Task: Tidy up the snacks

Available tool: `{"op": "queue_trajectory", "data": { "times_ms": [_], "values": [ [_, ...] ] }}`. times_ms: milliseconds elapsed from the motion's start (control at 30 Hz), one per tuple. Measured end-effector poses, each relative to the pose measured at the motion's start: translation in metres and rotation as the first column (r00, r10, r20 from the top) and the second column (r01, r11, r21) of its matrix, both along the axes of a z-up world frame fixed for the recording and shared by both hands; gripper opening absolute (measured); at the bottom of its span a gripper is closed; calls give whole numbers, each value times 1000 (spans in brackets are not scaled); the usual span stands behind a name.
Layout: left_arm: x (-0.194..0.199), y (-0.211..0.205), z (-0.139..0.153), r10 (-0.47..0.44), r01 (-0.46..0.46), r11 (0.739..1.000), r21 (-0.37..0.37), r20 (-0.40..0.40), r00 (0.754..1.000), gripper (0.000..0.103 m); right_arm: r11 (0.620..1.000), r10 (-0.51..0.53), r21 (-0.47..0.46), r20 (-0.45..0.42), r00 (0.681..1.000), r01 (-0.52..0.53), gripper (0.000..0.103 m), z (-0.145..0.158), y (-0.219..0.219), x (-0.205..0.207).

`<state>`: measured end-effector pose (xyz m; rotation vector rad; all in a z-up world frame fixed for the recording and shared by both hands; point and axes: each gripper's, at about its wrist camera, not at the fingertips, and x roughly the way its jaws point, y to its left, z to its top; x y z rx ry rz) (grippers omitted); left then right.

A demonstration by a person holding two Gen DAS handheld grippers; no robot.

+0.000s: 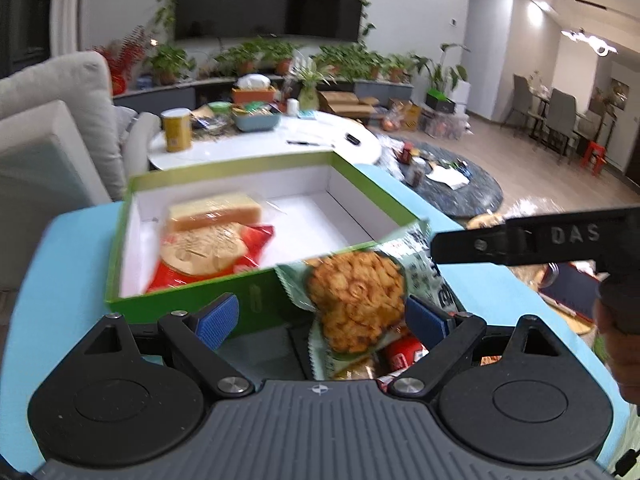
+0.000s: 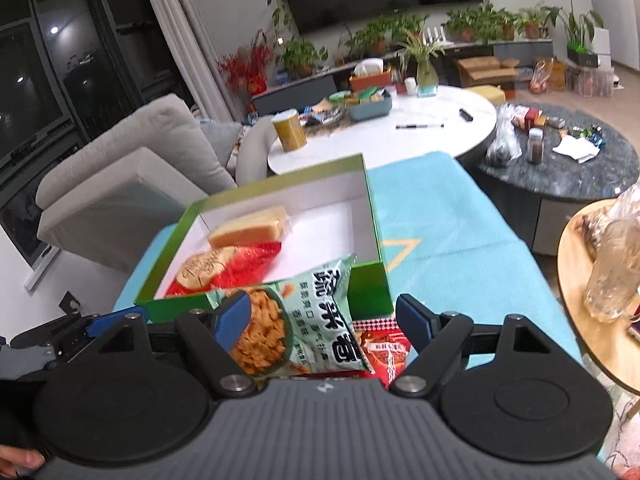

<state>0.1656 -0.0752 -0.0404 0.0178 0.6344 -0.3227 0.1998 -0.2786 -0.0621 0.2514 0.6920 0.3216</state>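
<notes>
A green box with a white inside sits on a light blue cloth. In it lie a wrapped cake slice and a red cracker packet. A pale green cracker bag leans against the box's near wall, over a red snack packet. My left gripper is open, its right finger beside the green bag. My right gripper is open around the green bag. The right gripper's finger shows in the left view.
The blue cloth covers the work surface. Behind it stand a white round table with a yellow can and a snack basket, a dark round table, a grey sofa and a wooden table.
</notes>
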Motion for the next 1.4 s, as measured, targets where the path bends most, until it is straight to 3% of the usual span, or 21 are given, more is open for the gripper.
{"op": "queue_trajectory", "data": {
  "times_ms": [233, 467, 800, 1033, 1400],
  "values": [
    [10, -6, -14, -41, 39, 999, -31, -61, 997, 80, 999, 42, 14, -29, 999, -42, 55, -10, 2, 7],
    [20, -10, -22, -63, 60, 998, -36, -88, 994, 78, 997, 72, 13, -51, 996, -72, 55, -19, 5, 15],
    [34, -13, -34, -112, 101, 992, -80, -145, 983, 55, 994, 110, 14, -83, 990, -109, 55, -27, 9, 24],
    [24, -14, -23, -103, 97, 994, -59, -108, 989, 52, 990, 143, 8, -64, 988, -142, 51, -21, 13, 18],
    [18, -21, 39, -90, 92, 996, -16, 63, 994, 52, 991, 131, 11, 97, 987, -133, 51, 34, 11, 7]
  ]
}}
